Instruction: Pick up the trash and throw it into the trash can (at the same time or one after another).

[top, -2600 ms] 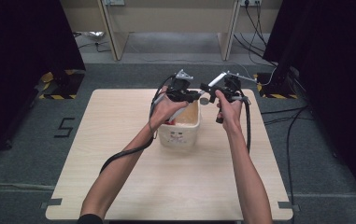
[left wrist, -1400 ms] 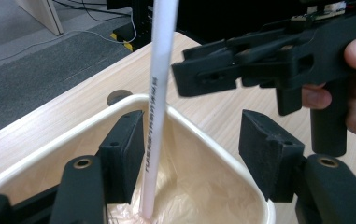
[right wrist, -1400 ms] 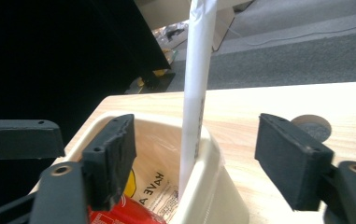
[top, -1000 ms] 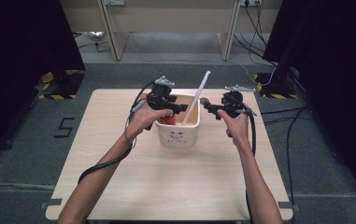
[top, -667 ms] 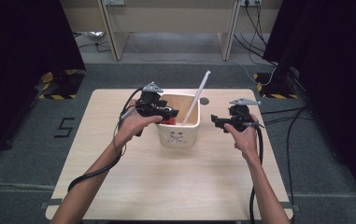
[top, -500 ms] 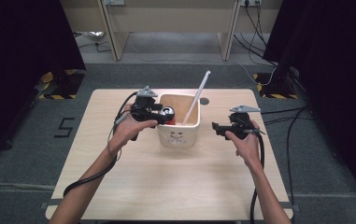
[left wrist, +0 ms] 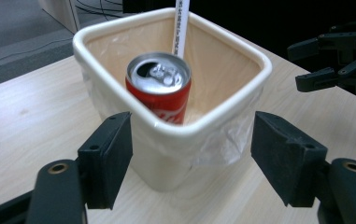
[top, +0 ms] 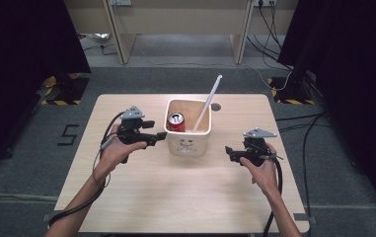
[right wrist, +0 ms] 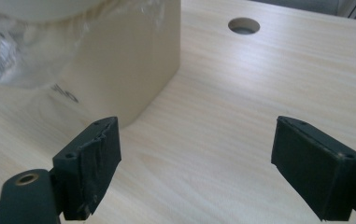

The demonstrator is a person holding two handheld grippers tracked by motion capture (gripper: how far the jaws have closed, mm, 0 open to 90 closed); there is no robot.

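Table (top: 141,197) holds my bin (top: 188,143): can (top: 176,122) upright, stick (top: 207,101) leaning up toward the far right; left gripper (top: 160,138) and right gripper (top: 228,153) flank it, jaws spread, empty

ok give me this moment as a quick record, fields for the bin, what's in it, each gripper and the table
bin: cream square bin with a clear plastic liner, near the middle of the table
contents: red soda can upright, opened top; white stick leaning out over the rim
left gripper: open, empty, just left of the bin, jaws pointing at it
right gripper: open, empty, right of the bin, apart from it
table: light wooden table with a round hole behind the bin
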